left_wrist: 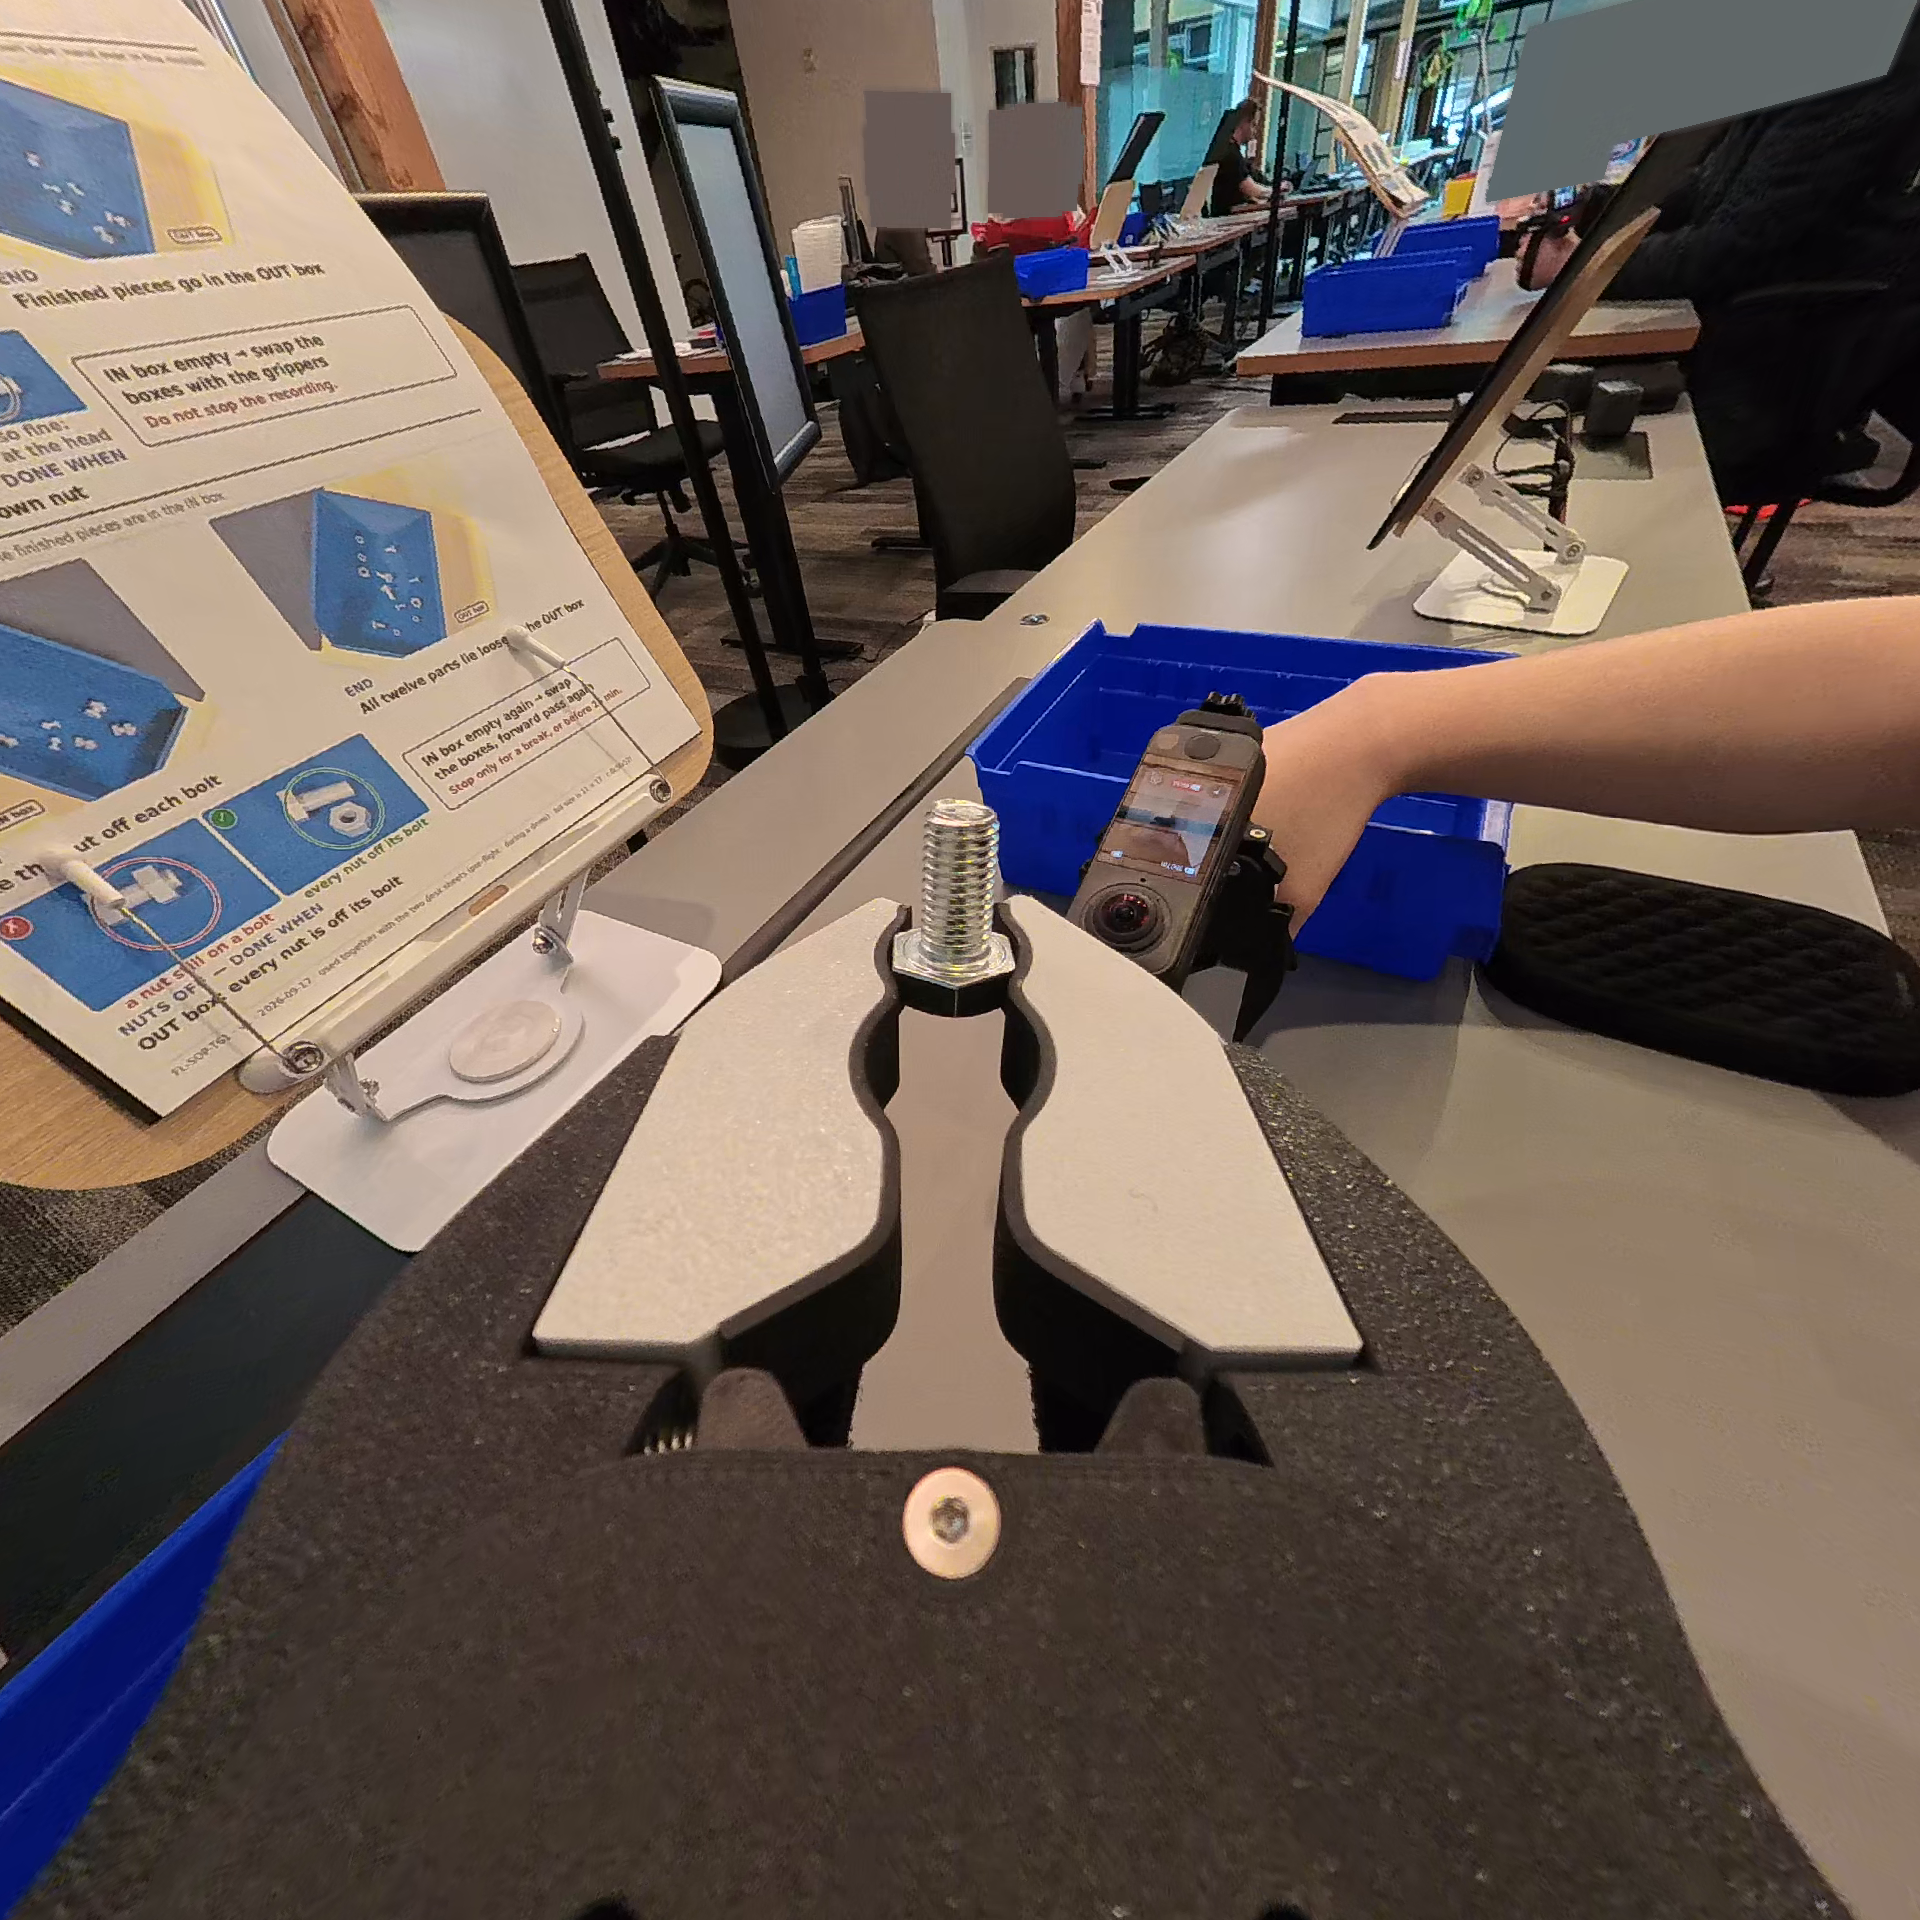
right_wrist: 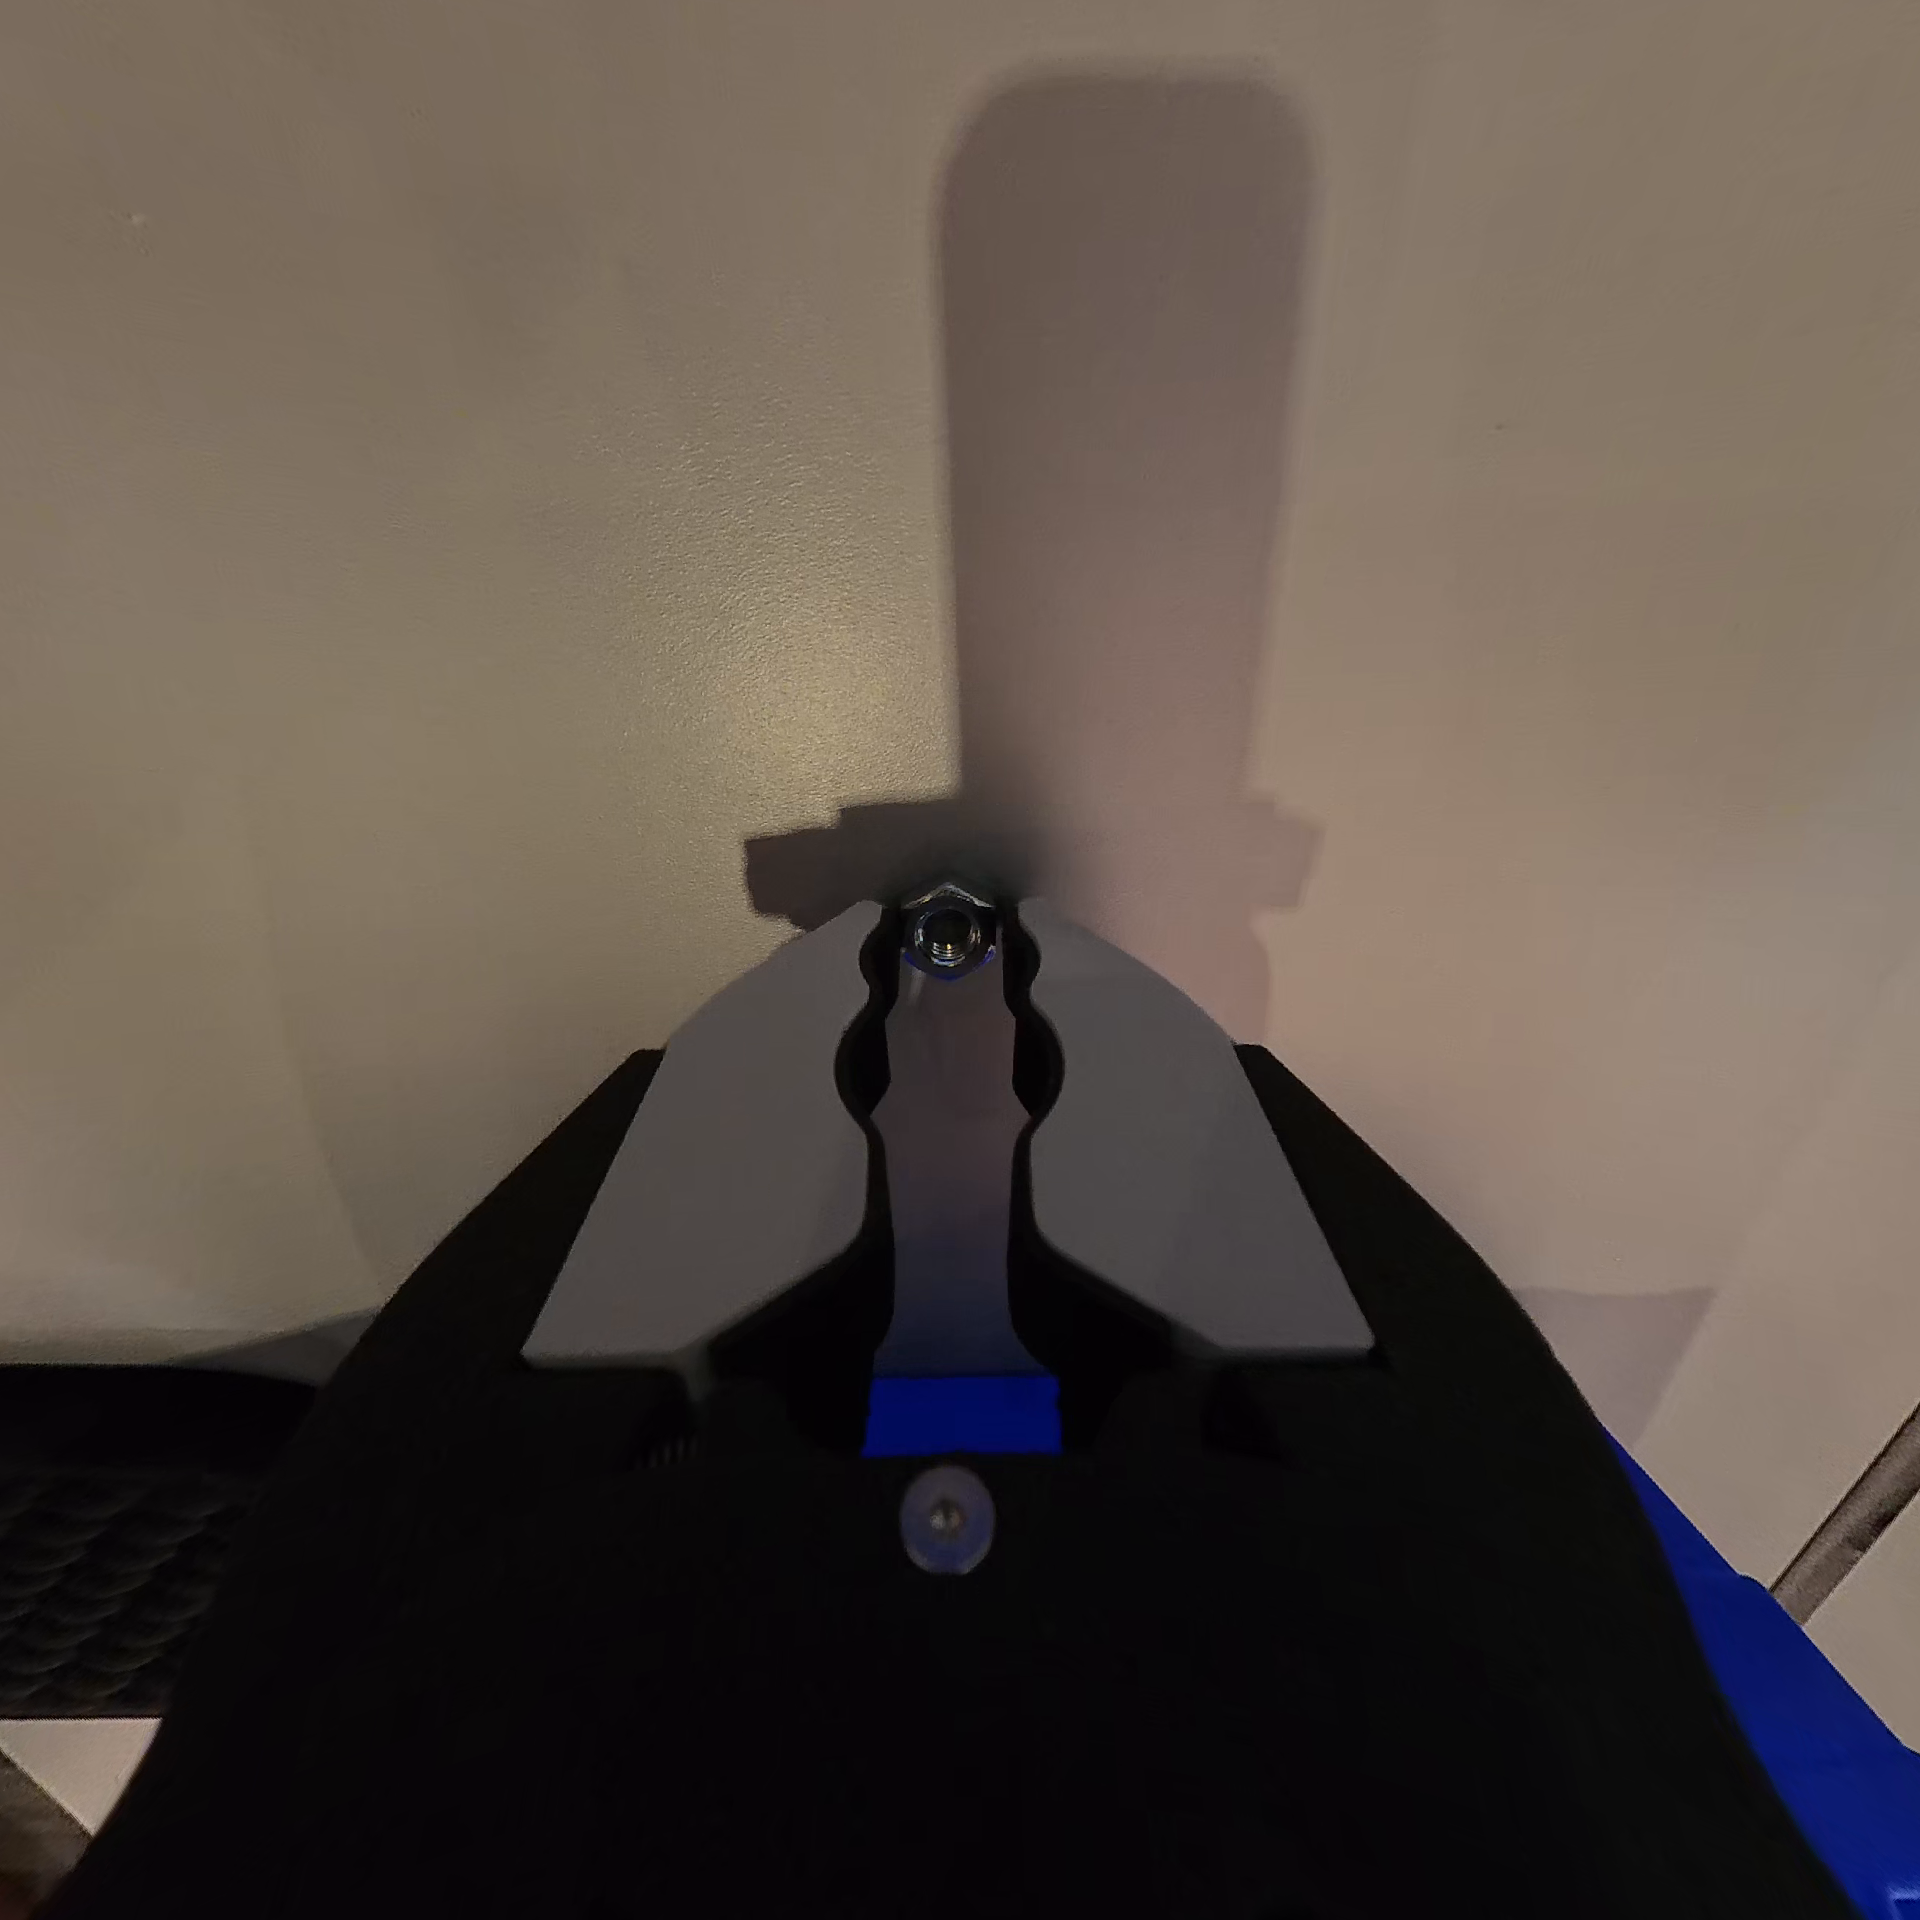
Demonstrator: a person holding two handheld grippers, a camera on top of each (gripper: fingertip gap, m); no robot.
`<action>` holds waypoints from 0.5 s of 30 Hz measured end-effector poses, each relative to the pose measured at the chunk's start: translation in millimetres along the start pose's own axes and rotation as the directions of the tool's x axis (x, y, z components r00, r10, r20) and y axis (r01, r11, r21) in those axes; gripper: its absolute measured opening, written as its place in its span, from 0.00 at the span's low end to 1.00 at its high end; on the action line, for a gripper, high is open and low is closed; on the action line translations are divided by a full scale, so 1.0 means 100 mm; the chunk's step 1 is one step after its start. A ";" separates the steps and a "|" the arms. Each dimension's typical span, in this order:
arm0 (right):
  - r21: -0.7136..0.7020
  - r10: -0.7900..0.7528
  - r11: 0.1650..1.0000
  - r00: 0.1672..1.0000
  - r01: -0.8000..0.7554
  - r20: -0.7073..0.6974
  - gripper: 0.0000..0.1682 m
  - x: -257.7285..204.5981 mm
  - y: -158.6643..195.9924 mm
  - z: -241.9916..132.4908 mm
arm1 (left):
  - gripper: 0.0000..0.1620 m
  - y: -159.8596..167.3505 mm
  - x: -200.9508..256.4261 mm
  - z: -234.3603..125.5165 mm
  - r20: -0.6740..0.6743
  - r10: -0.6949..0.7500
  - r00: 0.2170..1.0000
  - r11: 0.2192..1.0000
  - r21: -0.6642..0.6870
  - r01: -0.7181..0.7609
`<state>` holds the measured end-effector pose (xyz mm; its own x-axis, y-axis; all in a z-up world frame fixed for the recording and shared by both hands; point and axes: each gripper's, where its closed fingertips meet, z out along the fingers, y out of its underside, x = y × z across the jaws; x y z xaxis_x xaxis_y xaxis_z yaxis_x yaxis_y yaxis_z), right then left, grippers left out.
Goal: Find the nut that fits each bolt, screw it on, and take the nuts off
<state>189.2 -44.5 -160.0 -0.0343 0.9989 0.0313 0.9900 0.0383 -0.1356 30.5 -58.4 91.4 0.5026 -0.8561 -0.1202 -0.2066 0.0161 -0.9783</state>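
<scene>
We are holding the bright zinc-plated steel bolt (left_wrist: 958, 894) by its hexagonal head, at the centre of the left wrist view, with the threaded shank pointing straight up. The left gripper (left_wrist: 954, 961) is clamping that head between its grey fingertips; this keeps the thread fully exposed, we judge, for a nut to be started from above.

At the centre of the right wrist view, the right gripper (right_wrist: 940, 935) is pinching the small silver hexagonal nut (right_wrist: 940, 933) by its flats, bore facing the camera. The nut is sitting close over the pale grey tabletop (right_wrist: 520, 520).

In the left wrist view, the right gripper's body is appearing right of centre, in front of the open blue plastic bin (left_wrist: 1143, 707). The air above the bolt tip is free. The tilted wooden stand carrying the instruction sheet (left_wrist: 312, 582) is bounding the left; the black quilted pad (left_wrist: 1714, 977) is bounding the right.
</scene>
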 end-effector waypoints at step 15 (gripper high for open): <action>0.104 0.000 0.995 0.999 0.004 -0.035 0.11 -0.01 -0.14 -0.25 | 0.09 0.05 0.01 0.05 -0.005 -0.004 1.000 1.000 -0.018 0.004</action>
<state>178.7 -46.9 -133.8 -0.0298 0.9974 0.0663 0.9702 0.0448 -0.2381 33.8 -56.5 86.0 0.4990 -0.8589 -0.1154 -0.2196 0.0035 -0.9756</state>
